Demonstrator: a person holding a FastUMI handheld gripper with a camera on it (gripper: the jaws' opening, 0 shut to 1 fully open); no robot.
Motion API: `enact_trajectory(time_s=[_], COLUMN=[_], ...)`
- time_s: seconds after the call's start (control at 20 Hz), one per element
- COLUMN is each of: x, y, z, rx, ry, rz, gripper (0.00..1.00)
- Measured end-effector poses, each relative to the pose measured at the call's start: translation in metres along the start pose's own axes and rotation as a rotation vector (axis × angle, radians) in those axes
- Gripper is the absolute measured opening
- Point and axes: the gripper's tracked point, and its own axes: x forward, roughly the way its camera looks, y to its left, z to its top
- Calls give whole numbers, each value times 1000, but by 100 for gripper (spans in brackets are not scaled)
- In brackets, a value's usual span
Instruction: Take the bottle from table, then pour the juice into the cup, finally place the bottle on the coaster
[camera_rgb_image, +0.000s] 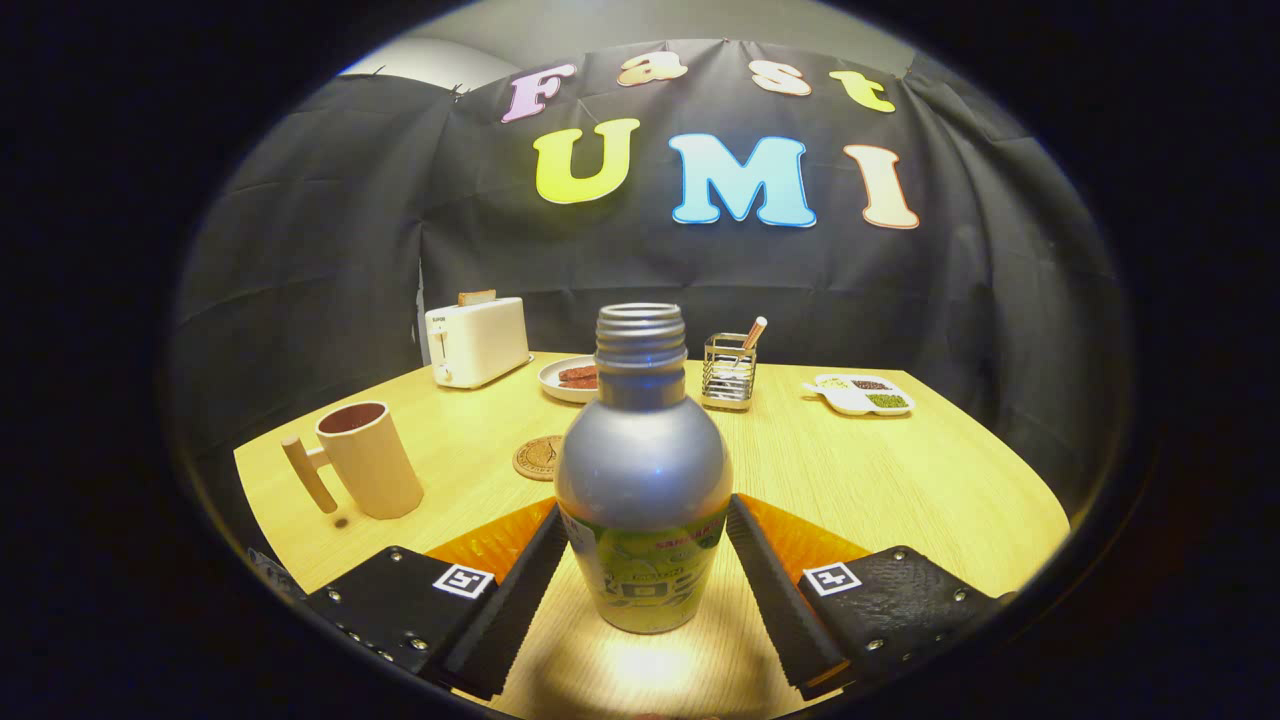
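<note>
Obs.: the grey metal bottle with a green printed label and an open threaded neck (643, 480) stands upright on the pale wood-grain counter (880, 480), between the two fingers of the hand-held gripper (646, 520). Both fingers look to touch the bottle's sides at label height; I judge it clamped, though how hard cannot be told.

Handling (judgement): thin metal wall, stiff but easily dented, smooth and likely slippery. No cap, so any tilt before reaching the cup risks a spill. Liquid level hidden; weight unknown, probably moderate. The best hold is the straight cylindrical lower body, where the fingers sit now, below the rounded shoulder.

Targets: the tan cup with a wooden side handle (368, 458) stands ahead of the left finger, dark inside. The round brown cork coaster (540, 457) lies just behind the bottle, partly hidden by it.

Writing: the label carries small red and dark print (too small and curved to read). The white toaster (476, 341) has a small mark near its top, unreadable.
</note>
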Motion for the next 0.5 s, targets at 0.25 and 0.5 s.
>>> enact_trajectory(time_s=[0.25, 0.5], x=[-1, 0], y=[2, 0], z=[-10, -13], rx=[2, 10], ry=[23, 32], rz=[4, -2], gripper=[97, 97])
